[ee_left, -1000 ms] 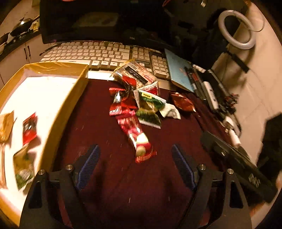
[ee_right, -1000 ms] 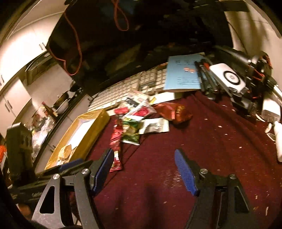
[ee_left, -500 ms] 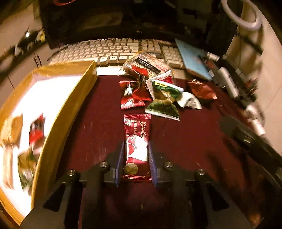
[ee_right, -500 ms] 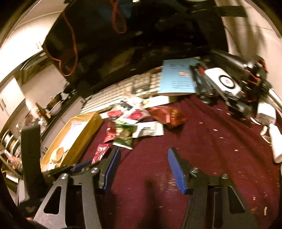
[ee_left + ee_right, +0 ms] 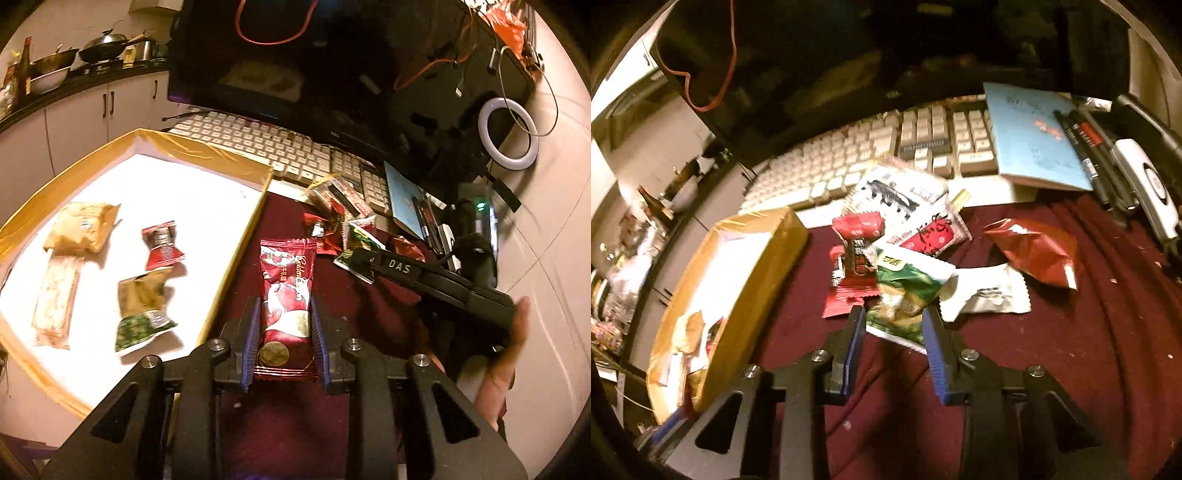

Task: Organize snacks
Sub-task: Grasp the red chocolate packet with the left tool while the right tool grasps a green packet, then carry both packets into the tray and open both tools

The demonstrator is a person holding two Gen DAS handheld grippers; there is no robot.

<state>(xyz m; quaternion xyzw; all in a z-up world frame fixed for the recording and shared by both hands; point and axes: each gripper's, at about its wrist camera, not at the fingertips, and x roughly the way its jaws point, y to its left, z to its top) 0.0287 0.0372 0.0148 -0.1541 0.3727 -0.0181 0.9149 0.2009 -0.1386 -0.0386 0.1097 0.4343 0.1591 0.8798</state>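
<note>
Left gripper: the left gripper (image 5: pixel 283 334) is pinching a long dark-red foil snack bar (image 5: pixel 285 295) between its blue pads, held above the maroon cloth-covered worktop (image 5: pixel 332 295), just right of the tray's right wall.
Right gripper: the right gripper (image 5: pixel 894 334) is spread, its blue pads either side of the near end of a green-and-white snack packet (image 5: pixel 905 295); whether they touch it cannot be told.
Tray: a shallow gold-edged cardboard tray with a white floor (image 5: pixel 236 254) sits at the left; it holds a tan crinkled packet (image 5: pixel 79 229), a pale long bar (image 5: pixel 55 299), a small red packet (image 5: pixel 162 245) and a green packet (image 5: pixel 142 310), with bare white floor at its far end.
Pile: loose packets (image 5: pixel 905 236) cluster by the tray's far right corner, against a white keyboard (image 5: pixel 886 151); a red foil packet (image 5: pixel 1034 251) and a white packet (image 5: pixel 986 291) lie right of the cluster.
Open room: bare maroon cloth lies near and right of the pile.
Writing: the held bar carries gold script, seemingly "Golden"; the right gripper's body in the left view reads "DAS" (image 5: pixel 399 266).
View difference: only the left view shows the tray's whole floor, a white ring light (image 5: pixel 508 134) and the person's right hand (image 5: pixel 506 354); only the right view shows the light-blue booklet (image 5: pixel 1030 136) face-on with black pens (image 5: pixel 1086 147) beside it.
</note>
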